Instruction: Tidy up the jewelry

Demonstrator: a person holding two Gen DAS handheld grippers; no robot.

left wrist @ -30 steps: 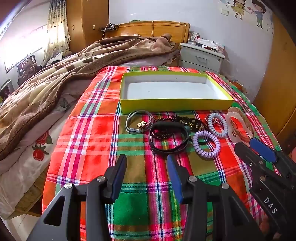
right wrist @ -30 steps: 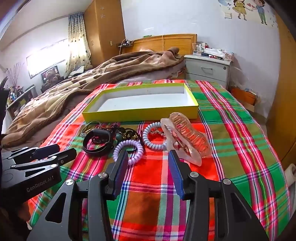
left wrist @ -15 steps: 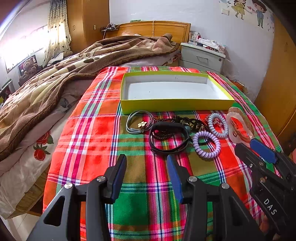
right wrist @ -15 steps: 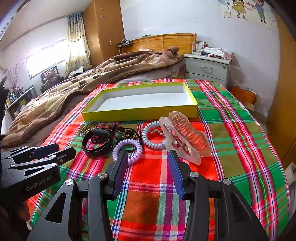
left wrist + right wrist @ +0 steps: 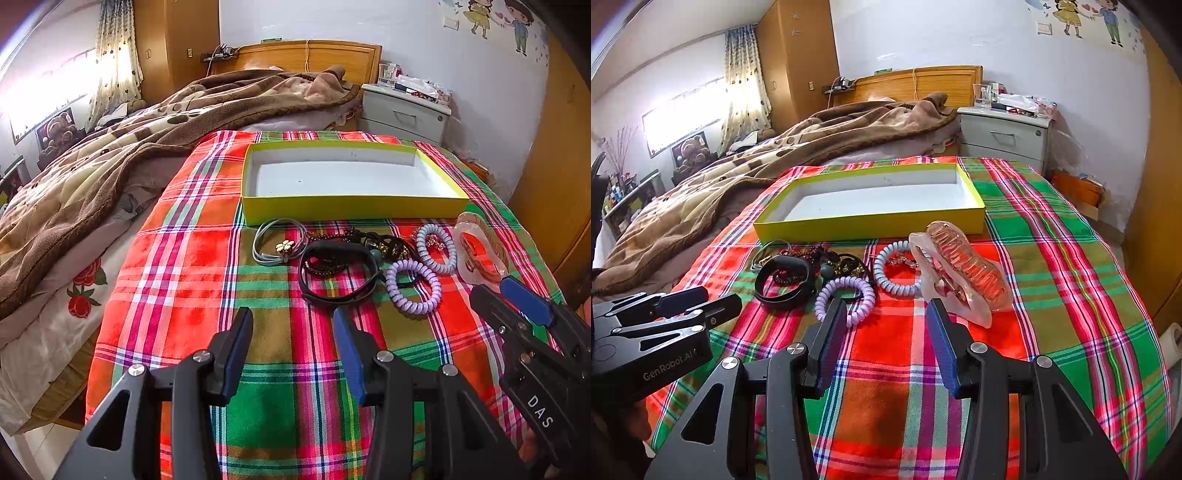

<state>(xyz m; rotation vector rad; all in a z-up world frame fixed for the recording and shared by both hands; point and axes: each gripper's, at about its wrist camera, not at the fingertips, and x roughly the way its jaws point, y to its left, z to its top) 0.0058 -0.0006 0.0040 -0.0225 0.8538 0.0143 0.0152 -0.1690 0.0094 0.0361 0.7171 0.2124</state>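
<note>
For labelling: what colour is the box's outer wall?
Yellow-green box, white inside; clearest in the right wrist view.

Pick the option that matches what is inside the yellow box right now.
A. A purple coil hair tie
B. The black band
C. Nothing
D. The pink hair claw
C: the yellow box shows only its bare white floor, while the purple coil hair tie, pink hair claw and black band all lie on the plaid cloth in front of it.

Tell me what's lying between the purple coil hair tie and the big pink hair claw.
The pale blue coil hair tie lies between the purple coil hair tie and the pink hair claw, clearest in the right wrist view.
</note>
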